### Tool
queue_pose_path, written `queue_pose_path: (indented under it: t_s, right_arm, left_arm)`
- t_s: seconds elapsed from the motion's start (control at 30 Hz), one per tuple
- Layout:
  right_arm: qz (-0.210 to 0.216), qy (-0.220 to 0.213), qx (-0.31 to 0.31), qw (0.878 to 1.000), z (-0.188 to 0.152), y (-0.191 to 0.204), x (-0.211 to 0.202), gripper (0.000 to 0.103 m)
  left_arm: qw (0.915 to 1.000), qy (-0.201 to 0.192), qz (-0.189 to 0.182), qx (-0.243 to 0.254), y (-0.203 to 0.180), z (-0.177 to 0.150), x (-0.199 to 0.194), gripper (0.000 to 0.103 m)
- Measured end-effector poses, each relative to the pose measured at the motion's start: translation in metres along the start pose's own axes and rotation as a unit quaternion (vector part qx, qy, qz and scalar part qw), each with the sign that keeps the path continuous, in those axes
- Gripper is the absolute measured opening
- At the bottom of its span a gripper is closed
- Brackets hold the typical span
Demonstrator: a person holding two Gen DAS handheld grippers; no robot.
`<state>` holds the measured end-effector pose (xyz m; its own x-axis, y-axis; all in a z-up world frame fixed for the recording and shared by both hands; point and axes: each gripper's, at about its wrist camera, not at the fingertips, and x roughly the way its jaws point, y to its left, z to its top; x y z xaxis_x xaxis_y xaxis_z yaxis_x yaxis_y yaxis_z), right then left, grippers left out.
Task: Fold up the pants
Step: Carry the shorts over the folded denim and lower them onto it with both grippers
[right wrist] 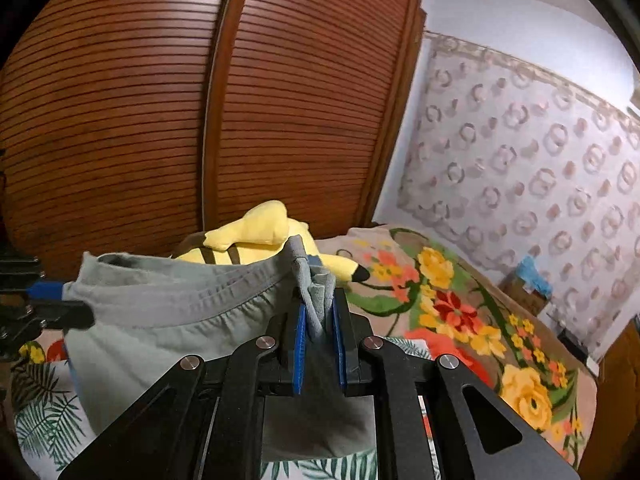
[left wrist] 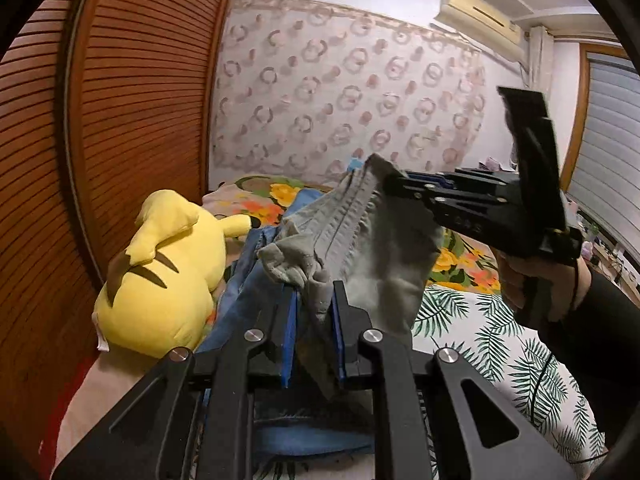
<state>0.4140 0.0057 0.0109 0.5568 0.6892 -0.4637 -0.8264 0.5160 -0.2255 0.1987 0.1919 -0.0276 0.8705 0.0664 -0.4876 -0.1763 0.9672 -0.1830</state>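
Observation:
Grey pants (left wrist: 368, 236) hang in the air over the bed, stretched by their elastic waistband between both grippers. My left gripper (left wrist: 316, 296) is shut on one end of the waistband. In the left wrist view my right gripper (left wrist: 390, 182) comes in from the right, shut on the other end, with a hand below it. In the right wrist view the pants (right wrist: 160, 320) spread to the left, my right gripper (right wrist: 320, 312) pinches a bunched corner, and my left gripper (right wrist: 60, 300) grips the far end at the left edge.
A yellow plush toy (left wrist: 168, 272) lies by the wooden louvred wardrobe doors (left wrist: 132, 92). Blue jeans (left wrist: 248, 280) lie under the grey pants. The bed has a leaf-print sheet (left wrist: 480, 332) and a floral blanket (right wrist: 460, 304). A patterned wall (left wrist: 340, 100) is behind.

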Motion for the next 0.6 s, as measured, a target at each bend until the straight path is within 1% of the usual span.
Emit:
queue_pose_path:
  t_s: [0.07, 0.2, 0.4, 0.6]
  right_arm:
    - [0.005, 0.0, -0.01, 1.0, 0.003, 0.001, 0.006, 0.012]
    - [0.017, 0.002, -0.018, 1.0, 0.006, 0.001, 0.015, 0.012]
    - [0.026, 0.015, -0.019, 0.999, 0.005, -0.004, 0.023, 0.012]
    - [0.037, 0.02, -0.008, 0.999, 0.013, -0.006, 0.03, 0.012]
  left_arm:
    - [0.9998, 0.001, 0.017, -0.011, 0.002, -0.001, 0.0, 0.017]
    - [0.9995, 0.006, 0.025, -0.017, 0.004, -0.006, 0.001, 0.018]
    - [0.9993, 0.013, 0.026, -0.023, 0.011, -0.009, 0.005, 0.02]
    - [0.9992, 0.012, 0.031, -0.02, 0.011, -0.011, 0.004, 0.021]
